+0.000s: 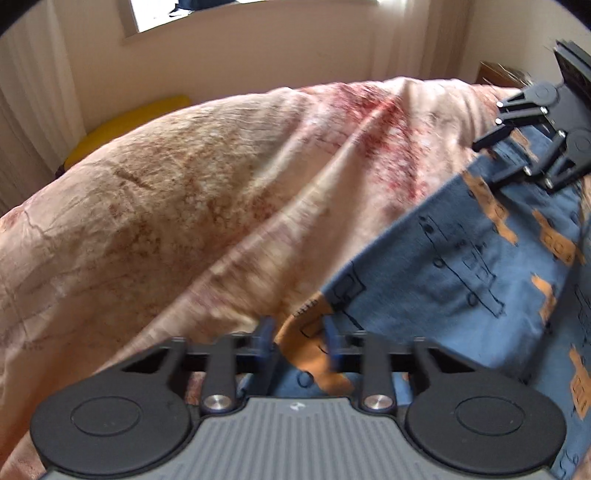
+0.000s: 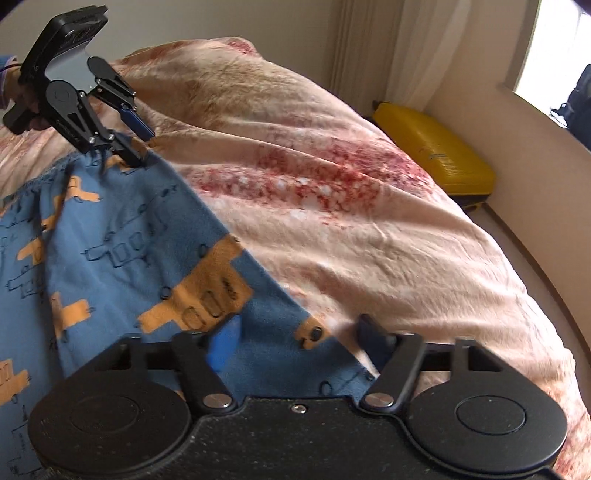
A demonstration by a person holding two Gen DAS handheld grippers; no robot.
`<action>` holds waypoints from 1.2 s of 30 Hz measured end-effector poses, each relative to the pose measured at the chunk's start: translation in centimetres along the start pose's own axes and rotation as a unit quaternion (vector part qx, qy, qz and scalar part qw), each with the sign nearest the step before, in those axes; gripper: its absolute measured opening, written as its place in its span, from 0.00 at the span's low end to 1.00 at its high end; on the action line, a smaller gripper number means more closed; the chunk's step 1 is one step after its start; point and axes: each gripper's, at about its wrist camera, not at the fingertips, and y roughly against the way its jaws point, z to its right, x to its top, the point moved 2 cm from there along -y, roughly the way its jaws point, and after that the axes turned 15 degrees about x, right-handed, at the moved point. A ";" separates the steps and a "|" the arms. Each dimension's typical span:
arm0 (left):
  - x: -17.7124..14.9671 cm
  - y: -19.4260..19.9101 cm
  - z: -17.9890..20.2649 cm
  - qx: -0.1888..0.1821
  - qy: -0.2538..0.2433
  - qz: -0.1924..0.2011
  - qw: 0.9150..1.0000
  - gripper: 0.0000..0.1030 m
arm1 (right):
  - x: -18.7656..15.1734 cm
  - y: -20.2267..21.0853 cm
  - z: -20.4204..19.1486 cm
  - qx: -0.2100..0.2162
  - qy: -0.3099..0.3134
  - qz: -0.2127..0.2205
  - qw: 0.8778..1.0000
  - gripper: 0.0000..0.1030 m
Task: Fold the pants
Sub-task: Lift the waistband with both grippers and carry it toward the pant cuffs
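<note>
The pants (image 1: 480, 258) are blue with orange and outlined truck prints and lie flat on a bed cover (image 1: 184, 206); they also show in the right wrist view (image 2: 122, 243). My left gripper (image 1: 300, 338) stands open over a corner of the pants edge, fabric between its blue pads. It also shows in the right wrist view (image 2: 142, 146) at the elastic waistband. My right gripper (image 2: 301, 338) stands open over the pants' other end, fabric between the fingers. It also shows in the left wrist view (image 1: 493, 162) at the far end.
The bed cover (image 2: 369, 240) is peach with red blotches and wrinkled. A yellow suitcase (image 2: 436, 155) lies on the floor beside the bed, near the wall and curtains. A window (image 1: 236, 11) is behind the bed.
</note>
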 end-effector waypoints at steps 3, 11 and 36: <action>0.0 0.5 0.9 0.035 -0.006 -0.013 0.999 0.02 | -0.1 0.1 -0.8 -0.016 0.012 -0.002 1.000 0.31; 1.2 5.0 0.6 0.114 0.067 0.044 0.990 0.00 | 0.5 0.7 -2.7 -0.103 0.044 0.017 0.994 0.01; 1.9 -1.5 -4.8 0.122 0.181 0.017 0.976 0.14 | 7.3 -4.8 3.2 -0.160 0.021 0.022 0.987 0.10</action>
